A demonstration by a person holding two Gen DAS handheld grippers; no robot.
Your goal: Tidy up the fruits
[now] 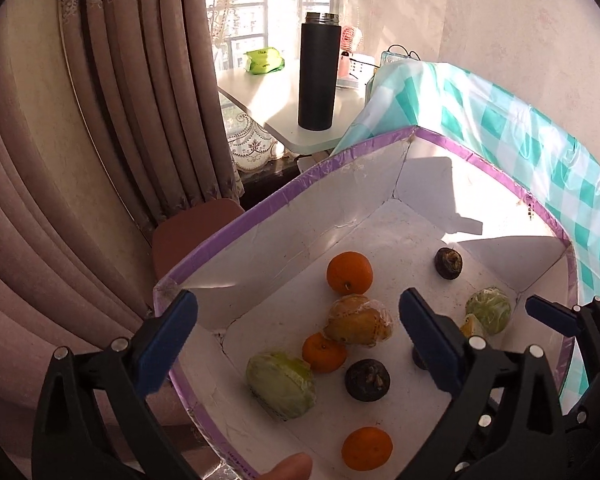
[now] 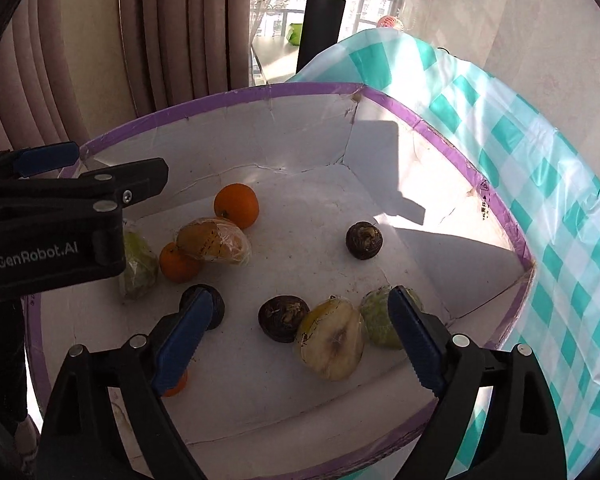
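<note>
Both my left gripper and right gripper had fingers spread, empty, over the white box. The film-wrapped pear half lay inside — soft, slippery; I'd pinch its flanks gently.

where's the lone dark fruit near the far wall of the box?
In the right wrist view the dark fruit lies alone right of centre on the box floor, beside the sunlit patch.

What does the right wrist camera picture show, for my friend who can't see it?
An open, empty right claw hangs over a white box with a purple rim. Inside lie oranges, dark round fruits and plastic-wrapped fruit pieces. The left claw reaches in from the left.
</note>
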